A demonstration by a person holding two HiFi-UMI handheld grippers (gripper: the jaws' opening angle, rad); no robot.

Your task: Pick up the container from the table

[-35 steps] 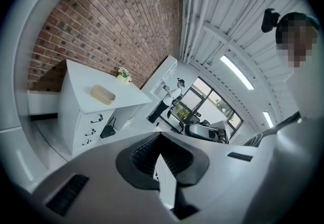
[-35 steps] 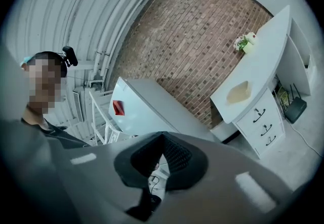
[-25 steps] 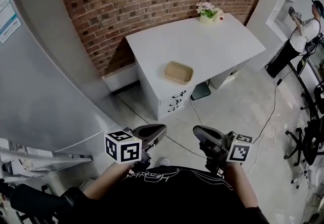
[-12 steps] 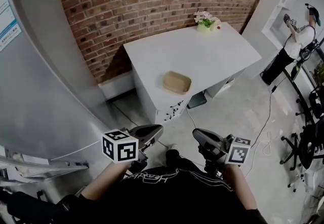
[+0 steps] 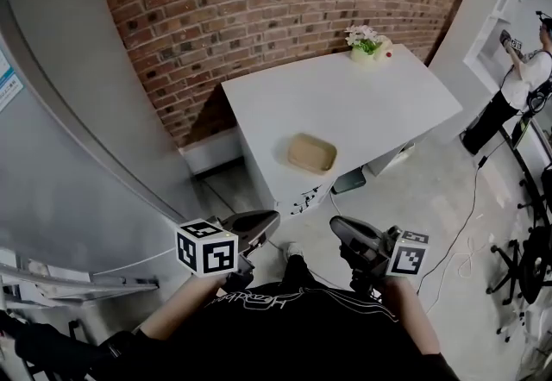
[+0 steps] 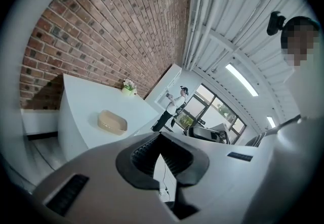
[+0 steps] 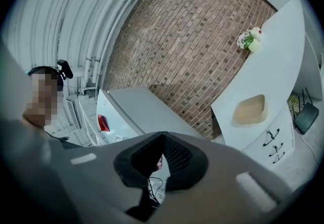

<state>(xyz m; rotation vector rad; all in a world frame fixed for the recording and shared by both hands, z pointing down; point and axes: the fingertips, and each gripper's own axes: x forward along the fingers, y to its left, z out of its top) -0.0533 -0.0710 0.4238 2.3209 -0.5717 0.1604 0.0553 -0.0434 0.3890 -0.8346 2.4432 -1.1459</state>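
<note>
A tan, shallow container [image 5: 311, 153] lies near the front edge of the white table [image 5: 354, 95], empty as far as I can see. My left gripper [image 5: 269, 221] and right gripper [image 5: 338, 228] are held side by side at waist height, well short of the table, pointing toward it. Both have their jaws closed tip to tip with nothing between them. The left gripper view shows the container [image 6: 112, 122] beyond the left gripper [image 6: 160, 136]. From the right gripper [image 7: 162, 136], the container [image 7: 250, 109] sits far off on the table [image 7: 276, 61].
A small flower pot [image 5: 367, 42] stands at the table's far corner by the brick wall [image 5: 259, 0]. Drawers [image 5: 304, 198] front the table. A tall grey cabinet [image 5: 78, 146] stands left. A cable [image 5: 457, 233] crosses the floor; a person [image 5: 520, 82] and chairs [image 5: 522, 259] are at right.
The table and container have come nearer and sit lower in the head view. Both grippers have kept their place in front of the body, still closed.
</note>
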